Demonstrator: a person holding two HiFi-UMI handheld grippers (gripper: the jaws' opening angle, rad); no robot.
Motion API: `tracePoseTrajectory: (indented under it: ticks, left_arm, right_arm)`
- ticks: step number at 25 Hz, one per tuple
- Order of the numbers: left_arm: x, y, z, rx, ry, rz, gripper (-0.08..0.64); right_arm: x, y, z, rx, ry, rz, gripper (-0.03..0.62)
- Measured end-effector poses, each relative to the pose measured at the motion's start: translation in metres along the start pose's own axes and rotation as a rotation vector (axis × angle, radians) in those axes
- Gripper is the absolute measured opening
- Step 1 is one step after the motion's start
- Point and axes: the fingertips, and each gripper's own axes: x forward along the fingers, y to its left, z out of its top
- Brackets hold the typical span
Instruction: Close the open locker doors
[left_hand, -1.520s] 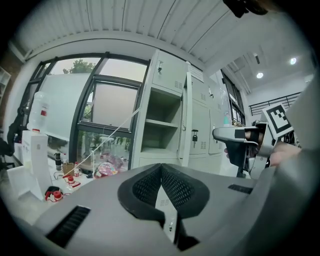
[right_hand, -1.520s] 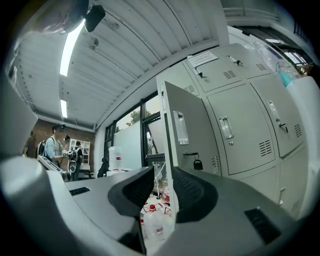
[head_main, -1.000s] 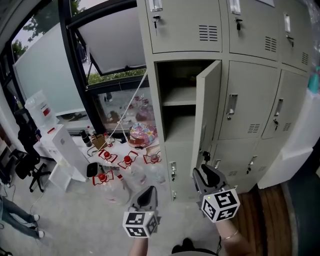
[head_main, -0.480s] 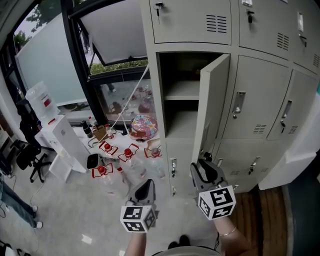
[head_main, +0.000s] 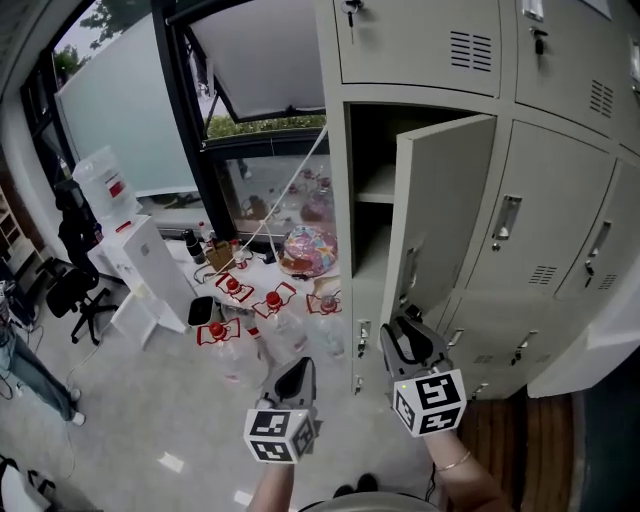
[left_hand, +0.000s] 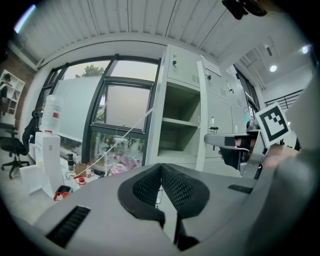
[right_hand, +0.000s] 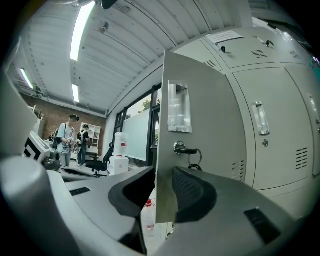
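Note:
A grey locker bank fills the right of the head view. One tall door (head_main: 440, 200) stands swung out from its open compartment (head_main: 368, 190), which holds bare shelves. My right gripper (head_main: 405, 322) is at the door's lower edge. In the right gripper view the door's edge (right_hand: 200, 135), with a key in its lock (right_hand: 184, 148), stands between the jaws of the right gripper (right_hand: 162, 172). The jaws are closing, and a gap shows at the left pad. My left gripper (head_main: 296, 375) hangs lower left, shut and empty, with the left gripper (left_hand: 161, 167) aimed toward the open compartment (left_hand: 177, 135).
Red-capped bottles (head_main: 235, 290) and a colourful bundle (head_main: 312, 248) lie on the floor by the window. A white water dispenser (head_main: 140, 270) and an office chair (head_main: 70, 300) stand at the left. Two people (right_hand: 67, 142) stand far off in the right gripper view.
The lockers have shifted right and grown larger in the head view, and the open door shows more of its face. Both grippers keep their places; the right stays at the door's lower edge.

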Motion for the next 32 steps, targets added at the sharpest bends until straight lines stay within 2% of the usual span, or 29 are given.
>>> tracePoseTrajectory:
  ticks: [14, 32]
  left_arm:
    - [0.015, 0.015, 0.002, 0.014, 0.009, 0.056, 0.02]
    - [0.052, 0.035, -0.003, 0.012, 0.044, 0.08, 0.02]
  right_arm:
    - [0.065, 0.0, -0.001, -0.034, 0.009, 0.051, 0.094]
    - [0.137, -0.021, -0.019, -0.089, 0.069, 0.039, 0.094]
